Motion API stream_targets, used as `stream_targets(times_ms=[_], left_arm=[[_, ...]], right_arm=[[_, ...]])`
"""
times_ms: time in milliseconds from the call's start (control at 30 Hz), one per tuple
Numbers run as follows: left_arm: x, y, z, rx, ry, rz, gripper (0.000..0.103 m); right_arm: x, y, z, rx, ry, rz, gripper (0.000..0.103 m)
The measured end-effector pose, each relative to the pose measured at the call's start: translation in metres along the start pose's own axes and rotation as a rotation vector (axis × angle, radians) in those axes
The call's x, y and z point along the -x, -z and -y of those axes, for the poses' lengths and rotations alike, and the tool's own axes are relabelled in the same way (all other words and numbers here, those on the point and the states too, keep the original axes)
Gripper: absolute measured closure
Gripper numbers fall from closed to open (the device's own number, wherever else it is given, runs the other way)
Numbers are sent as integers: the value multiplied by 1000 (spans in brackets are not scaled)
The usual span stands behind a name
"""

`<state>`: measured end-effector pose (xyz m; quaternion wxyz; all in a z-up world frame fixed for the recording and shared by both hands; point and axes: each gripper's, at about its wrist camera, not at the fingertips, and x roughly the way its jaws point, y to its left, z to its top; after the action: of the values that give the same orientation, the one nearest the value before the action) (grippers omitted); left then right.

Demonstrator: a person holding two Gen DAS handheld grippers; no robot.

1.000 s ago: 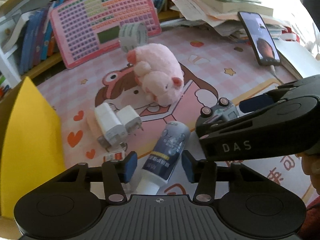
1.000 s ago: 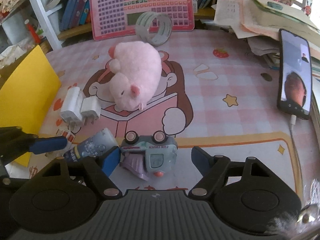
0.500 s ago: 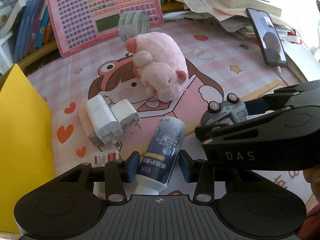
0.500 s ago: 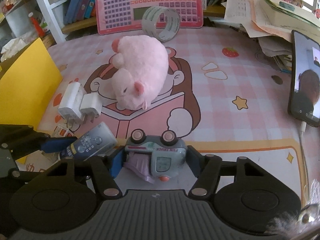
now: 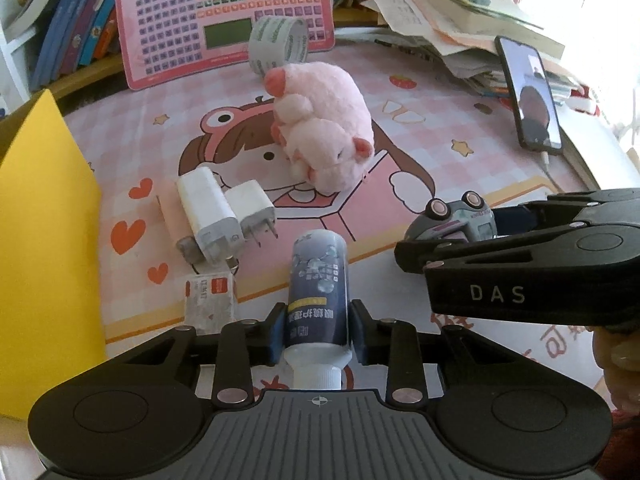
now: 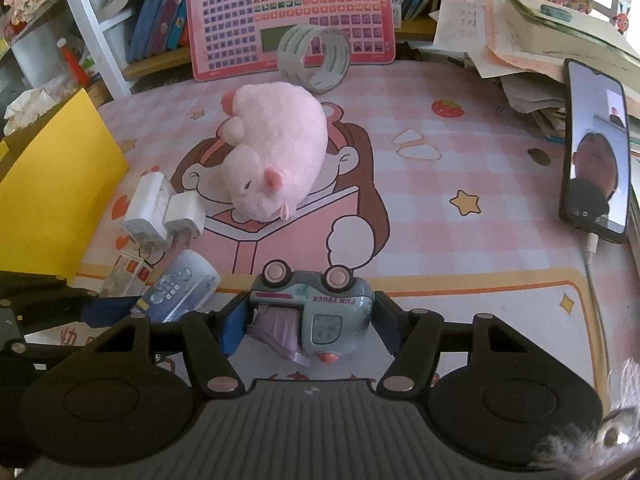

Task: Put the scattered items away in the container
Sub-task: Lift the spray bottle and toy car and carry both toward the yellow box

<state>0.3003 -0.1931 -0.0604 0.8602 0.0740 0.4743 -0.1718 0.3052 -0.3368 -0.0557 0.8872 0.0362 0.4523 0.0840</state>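
My left gripper (image 5: 318, 330) is shut on a dark blue bottle (image 5: 319, 284) with a white cap, lying on the pink mat. My right gripper (image 6: 308, 320) is shut on a grey-green toy truck (image 6: 316, 308) lying on its side; the truck also shows in the left wrist view (image 5: 456, 220). A pink plush pig (image 6: 272, 160), two white chargers (image 5: 220, 216), a small white box (image 5: 210, 296) and a tape roll (image 6: 314, 58) lie on the mat. The yellow container (image 5: 40, 240) stands at the left.
A pink keyboard toy (image 6: 288, 12) leans against bookshelves at the back. A phone (image 6: 596, 152) on a cable and a stack of papers (image 6: 528, 28) lie at the right. The right gripper's body (image 5: 540, 264) crosses the left wrist view.
Both grippers moved forward and closed: the left onto the bottle, the right onto the toy truck.
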Motion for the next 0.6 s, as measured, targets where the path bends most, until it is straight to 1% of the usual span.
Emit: stream_targets(times_ms=[267, 500, 600], left_arm=[[23, 8, -1, 15, 34, 60, 72], [41, 25, -3, 20, 66, 92, 72], [52, 33, -7, 26, 83, 112, 72]], right_arm=[[15, 7, 2, -41, 18, 11, 41], [30, 21, -12, -33, 33, 26, 41], [39, 28, -21, -32, 47, 46, 41]])
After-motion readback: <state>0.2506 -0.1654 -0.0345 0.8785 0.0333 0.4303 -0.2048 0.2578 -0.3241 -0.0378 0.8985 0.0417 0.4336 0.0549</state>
